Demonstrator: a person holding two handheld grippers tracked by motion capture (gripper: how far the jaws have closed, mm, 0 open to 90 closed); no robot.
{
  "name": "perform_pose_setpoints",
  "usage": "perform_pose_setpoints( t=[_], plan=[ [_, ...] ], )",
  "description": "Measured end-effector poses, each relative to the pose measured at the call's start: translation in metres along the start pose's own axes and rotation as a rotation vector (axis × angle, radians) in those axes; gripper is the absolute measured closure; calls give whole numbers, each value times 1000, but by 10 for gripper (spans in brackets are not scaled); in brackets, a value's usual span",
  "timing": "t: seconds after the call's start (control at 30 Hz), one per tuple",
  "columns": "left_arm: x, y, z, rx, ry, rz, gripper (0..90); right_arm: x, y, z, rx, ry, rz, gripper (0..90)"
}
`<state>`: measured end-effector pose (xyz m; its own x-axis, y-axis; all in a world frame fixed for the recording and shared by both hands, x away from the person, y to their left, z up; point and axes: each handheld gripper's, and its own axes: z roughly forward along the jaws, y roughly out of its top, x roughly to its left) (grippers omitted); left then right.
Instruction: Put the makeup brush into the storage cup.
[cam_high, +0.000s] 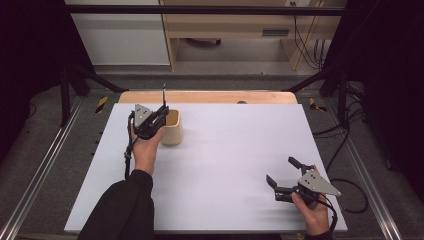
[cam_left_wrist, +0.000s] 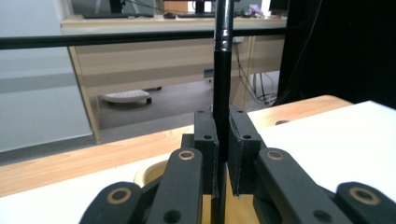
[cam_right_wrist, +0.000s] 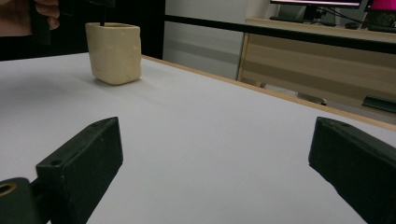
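I see the left gripper (cam_high: 159, 116) held over the cream cup (cam_high: 172, 128) at the far left of the white table (cam_high: 225, 165). Its jaws are clamped tight on a thin black rod (cam_left_wrist: 222, 84); in the left gripper view the two pads press against it from either side and the rod stands upright, running from above the frame down past the jaws toward the cup's opening. In the high view the rod (cam_high: 164, 95) sticks up above the gripper. From the right gripper view the rod's lower end seems to dip into the cup (cam_right_wrist: 113, 52), though the top edge of the frame cuts it off, so I can't tell how deep it sits.

The right gripper (cam_high: 284, 176) rests low near the front right corner of the table, well apart from the cup. Its jaws stand wide apart with nothing between them, bare table showing in the gap.
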<state>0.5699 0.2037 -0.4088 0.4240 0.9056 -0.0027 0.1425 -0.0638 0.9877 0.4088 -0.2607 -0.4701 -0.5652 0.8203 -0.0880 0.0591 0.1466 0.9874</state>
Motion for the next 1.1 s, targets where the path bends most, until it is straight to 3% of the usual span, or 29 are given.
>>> perform_pose_setpoints(
  t=[0.9, 0.97, 1.1],
  plan=[
    [-2, -3, -1, -4, -21, 6, 832, 1, 0, 0, 2, 3, 0, 33],
    [-4, -2, -2, -4, -14, 22, 760, 0, 0, 0, 0, 2, 2, 33],
    [-7, 2, -7, 13, 6, 15, 377, 0, 1, -1, -2, 0, 9, 32]
  ],
)
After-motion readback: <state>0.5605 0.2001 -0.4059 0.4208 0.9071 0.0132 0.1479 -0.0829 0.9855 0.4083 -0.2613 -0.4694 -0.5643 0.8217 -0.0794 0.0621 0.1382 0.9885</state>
